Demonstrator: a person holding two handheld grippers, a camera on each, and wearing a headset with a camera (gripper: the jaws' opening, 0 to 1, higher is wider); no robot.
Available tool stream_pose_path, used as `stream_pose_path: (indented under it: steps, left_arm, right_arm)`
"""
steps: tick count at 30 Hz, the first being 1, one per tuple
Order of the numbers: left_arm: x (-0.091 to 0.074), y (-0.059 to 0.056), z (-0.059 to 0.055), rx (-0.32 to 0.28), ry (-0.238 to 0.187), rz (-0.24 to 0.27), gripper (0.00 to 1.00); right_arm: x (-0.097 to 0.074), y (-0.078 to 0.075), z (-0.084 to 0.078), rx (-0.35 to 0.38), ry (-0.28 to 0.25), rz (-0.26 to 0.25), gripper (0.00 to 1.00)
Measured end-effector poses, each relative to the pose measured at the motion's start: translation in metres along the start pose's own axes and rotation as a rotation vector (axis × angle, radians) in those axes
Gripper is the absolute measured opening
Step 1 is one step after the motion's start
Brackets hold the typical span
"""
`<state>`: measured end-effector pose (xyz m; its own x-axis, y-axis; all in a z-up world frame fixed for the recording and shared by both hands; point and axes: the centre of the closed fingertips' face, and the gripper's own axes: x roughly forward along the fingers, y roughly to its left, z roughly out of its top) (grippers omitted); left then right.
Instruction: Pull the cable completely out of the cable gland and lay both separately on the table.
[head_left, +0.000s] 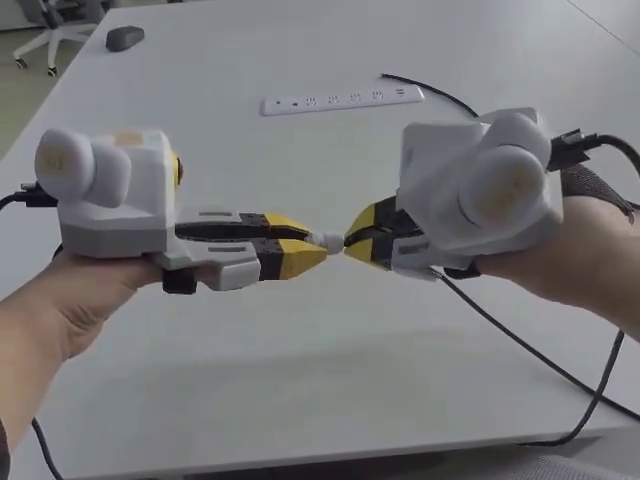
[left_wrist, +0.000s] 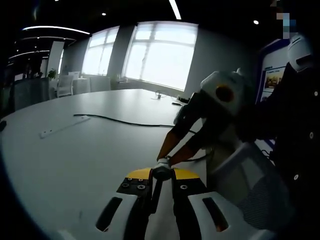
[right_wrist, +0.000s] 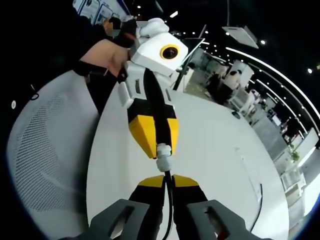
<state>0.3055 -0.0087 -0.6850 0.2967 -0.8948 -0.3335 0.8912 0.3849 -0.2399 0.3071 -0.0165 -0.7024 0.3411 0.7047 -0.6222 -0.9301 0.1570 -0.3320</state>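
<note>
Above the white table (head_left: 330, 370) both grippers meet tip to tip. My left gripper (head_left: 318, 246) is shut on the small white cable gland (head_left: 329, 241), which sticks out of its yellow tips. In the left gripper view the gland (left_wrist: 162, 169) sits at the end of the left gripper (left_wrist: 161, 176). My right gripper (head_left: 353, 243) is shut on the thin black cable (right_wrist: 169, 200), which runs between its jaws up into the gland (right_wrist: 164, 159). In the right gripper view the right gripper (right_wrist: 169, 180) faces the left gripper (right_wrist: 159, 145) closely.
A white power strip (head_left: 343, 99) and a loose black cable (head_left: 432, 91) lie at the far middle of the table. A dark mouse (head_left: 124, 38) sits at the far left. The right gripper's own cord (head_left: 520, 348) trails over the near right edge. A mesh chair (right_wrist: 45, 150) stands beside the table.
</note>
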Motion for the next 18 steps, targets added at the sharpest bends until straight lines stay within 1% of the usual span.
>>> stream_pose_path:
  steps: [2, 5, 6, 9, 13, 15, 18]
  left_arm:
    - [0.000, 0.000, 0.001, 0.000, -0.006, 0.000, 0.15]
    - [-0.001, 0.001, 0.002, 0.000, -0.011, 0.003, 0.15]
    - [-0.002, 0.002, 0.004, -0.003, -0.021, 0.003, 0.15]
    - [-0.004, 0.003, 0.004, -0.004, -0.022, 0.007, 0.15]
    - [-0.008, 0.005, 0.003, -0.010, -0.027, 0.014, 0.15]
    - [-0.008, 0.006, 0.003, -0.010, -0.029, 0.017, 0.15]
    - [-0.009, 0.007, 0.003, -0.011, -0.032, 0.021, 0.15]
  right_arm:
    - [-0.001, -0.002, 0.000, 0.015, -0.002, -0.013, 0.00]
    - [-0.003, -0.006, -0.005, 0.036, 0.009, -0.026, 0.00]
    - [-0.004, -0.007, -0.008, 0.056, 0.017, -0.029, 0.00]
    - [-0.007, -0.007, -0.013, 0.098, 0.019, -0.027, 0.00]
    - [-0.011, -0.006, -0.021, 0.118, 0.029, -0.029, 0.00]
    - [-0.012, -0.006, -0.023, 0.126, 0.024, -0.031, 0.00]
    - [-0.013, -0.006, -0.027, 0.128, 0.036, -0.031, 0.00]
